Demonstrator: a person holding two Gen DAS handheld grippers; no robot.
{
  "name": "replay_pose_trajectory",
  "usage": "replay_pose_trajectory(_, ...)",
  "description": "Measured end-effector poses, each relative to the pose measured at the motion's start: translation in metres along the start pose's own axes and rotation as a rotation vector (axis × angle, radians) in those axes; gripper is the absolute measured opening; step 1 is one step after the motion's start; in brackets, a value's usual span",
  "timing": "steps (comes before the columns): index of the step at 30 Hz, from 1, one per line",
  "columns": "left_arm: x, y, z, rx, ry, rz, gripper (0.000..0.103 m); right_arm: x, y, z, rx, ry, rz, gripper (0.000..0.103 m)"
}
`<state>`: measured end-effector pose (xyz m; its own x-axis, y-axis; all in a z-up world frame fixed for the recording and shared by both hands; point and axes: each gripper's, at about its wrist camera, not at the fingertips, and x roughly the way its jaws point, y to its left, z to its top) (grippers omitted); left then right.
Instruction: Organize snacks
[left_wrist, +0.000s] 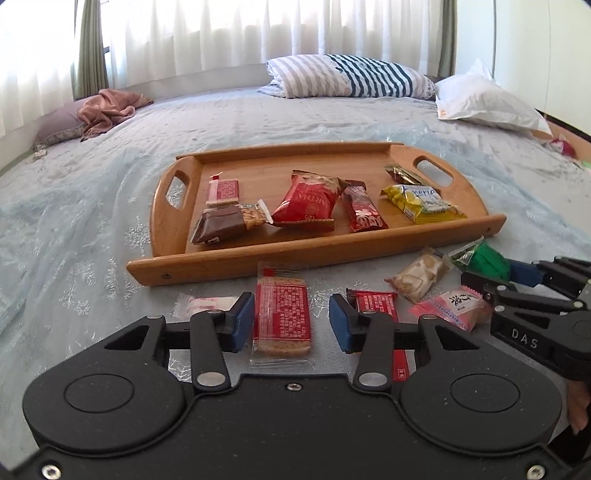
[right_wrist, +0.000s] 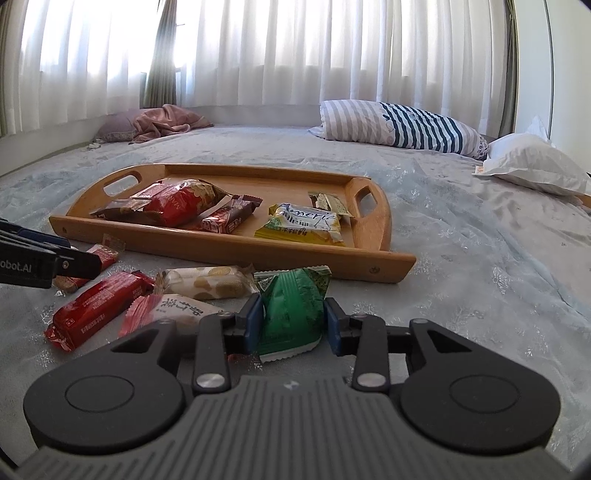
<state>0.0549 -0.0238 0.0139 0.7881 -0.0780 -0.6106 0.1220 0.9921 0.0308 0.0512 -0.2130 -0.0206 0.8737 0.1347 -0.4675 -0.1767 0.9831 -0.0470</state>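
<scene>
A wooden tray (left_wrist: 325, 245) (right_wrist: 229, 247) on the bed holds several snack packs, among them a red bag (left_wrist: 308, 201) and a yellow pack (left_wrist: 421, 203) (right_wrist: 303, 223). My left gripper (left_wrist: 291, 321) is open, its jaws on either side of a red cracker pack (left_wrist: 282, 317) lying on the bed in front of the tray. My right gripper (right_wrist: 291, 321) is shut on a green packet (right_wrist: 291, 308) (left_wrist: 487, 260) just right of the loose snacks. A beige nougat pack (left_wrist: 419, 277) (right_wrist: 207, 282), a pink pack (left_wrist: 452, 306) (right_wrist: 173, 312) and a red bar (left_wrist: 376, 304) (right_wrist: 98, 308) lie between the grippers.
A white-pink sachet (left_wrist: 207, 304) lies left of the left gripper. A striped pillow (left_wrist: 347, 75) (right_wrist: 399, 123), a white pillow (left_wrist: 484, 98) (right_wrist: 532, 164) and a pink cloth (left_wrist: 107, 109) (right_wrist: 166, 122) lie at the far side of the bed, by the curtains.
</scene>
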Motion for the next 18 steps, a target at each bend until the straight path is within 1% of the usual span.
replay_pose_trajectory(1, 0.003, -0.001, -0.001, 0.003, 0.009, 0.001, 0.042, 0.000, 0.000, 0.000, 0.002, 0.000, 0.000, 0.051)
replay_pose_trajectory(4, 0.009, -0.002, -0.006, -0.004, 0.025, -0.001, 0.033, 0.000, 0.001, -0.001, 0.004, -0.002, -0.001, 0.051)
replay_pose_trajectory(5, 0.009, -0.002, -0.006, -0.005, 0.023, -0.001, 0.020, 0.000, 0.001, -0.001, 0.005, -0.002, -0.001, 0.054)
replay_pose_trajectory(6, 0.007, -0.001, -0.006, -0.004, 0.023, -0.001, 0.013, 0.000, 0.001, -0.001, 0.008, -0.001, -0.005, 0.057)
replay_pose_trajectory(8, 0.004, 0.002, -0.004, -0.021, 0.029, -0.037, 0.013, 0.002, -0.002, 0.001, 0.025, 0.006, -0.010, 0.061)
replay_pose_trajectory(9, 0.003, 0.004, -0.004, -0.040, 0.031, -0.053, 0.014, 0.002, -0.004, 0.002, 0.040, 0.012, -0.009, 0.065)
replay_pose_trajectory(11, -0.001, 0.009, -0.002, -0.066, 0.032, -0.075, 0.017, 0.001, -0.009, 0.005, 0.071, 0.012, 0.002, 0.068)
replay_pose_trajectory(14, -0.005, 0.012, 0.001, -0.085, 0.018, -0.074, 0.036, -0.001, -0.014, 0.007, 0.102, 0.005, 0.006, 0.069)
replay_pose_trajectory(18, -0.004, 0.017, 0.001, -0.126, 0.020, -0.092, 0.036, -0.003, -0.014, 0.007, 0.103, -0.002, -0.006, 0.069)
